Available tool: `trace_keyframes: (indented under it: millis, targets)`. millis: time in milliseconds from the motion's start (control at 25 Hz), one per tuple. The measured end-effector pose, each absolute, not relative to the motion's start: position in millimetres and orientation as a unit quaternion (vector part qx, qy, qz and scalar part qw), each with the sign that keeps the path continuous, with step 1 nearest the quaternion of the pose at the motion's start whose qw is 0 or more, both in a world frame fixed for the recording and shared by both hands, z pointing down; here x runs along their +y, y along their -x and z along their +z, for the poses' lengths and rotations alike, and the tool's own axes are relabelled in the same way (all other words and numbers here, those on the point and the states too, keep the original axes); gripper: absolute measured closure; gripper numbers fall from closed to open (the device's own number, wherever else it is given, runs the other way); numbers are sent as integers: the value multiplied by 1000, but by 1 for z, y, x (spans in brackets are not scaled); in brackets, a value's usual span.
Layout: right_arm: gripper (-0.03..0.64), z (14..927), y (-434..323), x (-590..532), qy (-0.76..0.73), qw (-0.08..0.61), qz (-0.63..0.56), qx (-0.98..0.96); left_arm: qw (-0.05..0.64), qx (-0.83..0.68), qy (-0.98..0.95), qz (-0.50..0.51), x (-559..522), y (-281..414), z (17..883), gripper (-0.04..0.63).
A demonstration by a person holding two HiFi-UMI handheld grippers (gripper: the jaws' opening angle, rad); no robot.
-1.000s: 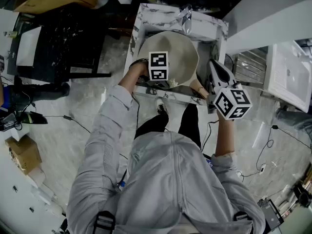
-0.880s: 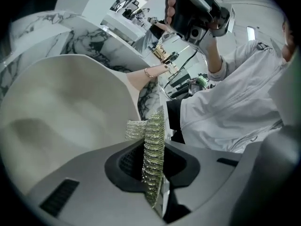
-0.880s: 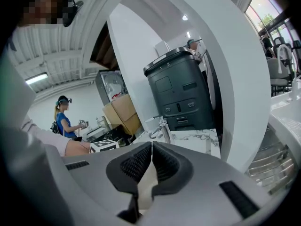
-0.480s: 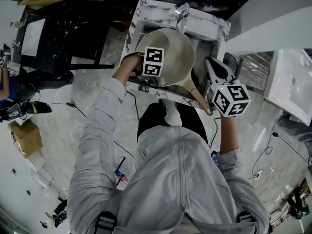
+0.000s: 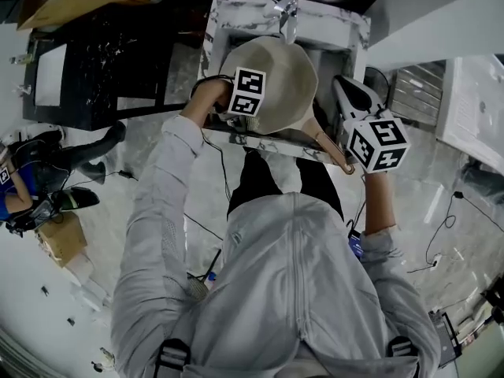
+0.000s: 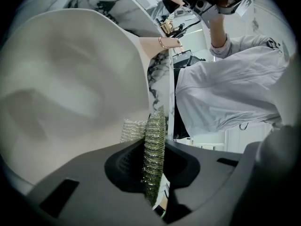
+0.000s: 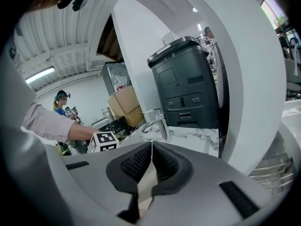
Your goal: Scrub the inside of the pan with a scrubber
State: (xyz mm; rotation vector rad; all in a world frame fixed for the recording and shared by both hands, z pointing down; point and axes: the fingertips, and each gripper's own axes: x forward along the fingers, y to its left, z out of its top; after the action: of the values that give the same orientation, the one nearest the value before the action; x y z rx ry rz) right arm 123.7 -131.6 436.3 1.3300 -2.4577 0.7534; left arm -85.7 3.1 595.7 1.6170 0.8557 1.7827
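The pan (image 5: 279, 73) is held over the sink (image 5: 228, 16) by its handle (image 5: 327, 150), gripped in the closed right tongs (image 7: 151, 150), while a scrubber (image 6: 155, 126) clamped in the left tongs (image 6: 152, 160) meets its inside wall, so scrubbing seems under way and unfinished.

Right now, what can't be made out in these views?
Head view: scrubber and the jaws of the left gripper, under its marker cube.
Left gripper view: scrubber's lower part, behind the gripper body; contact with the pan unclear.
Right gripper view: pan, behind the right gripper; only a sliver of handle shows, clamped.
Head view: sink basin, covered by the pan.
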Motion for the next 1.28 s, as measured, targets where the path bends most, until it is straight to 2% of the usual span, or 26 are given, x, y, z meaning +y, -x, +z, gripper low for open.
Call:
trace_keyframes:
  millis: [800, 1280]
  targets:
    - [581, 432, -88, -108, -537, 138, 256, -792, 155, 359, -554, 735, -13, 134, 625, 525]
    - [581, 437, -97, -127, -538, 131, 266, -789, 87, 234, -513, 821, -81, 146, 672, 525]
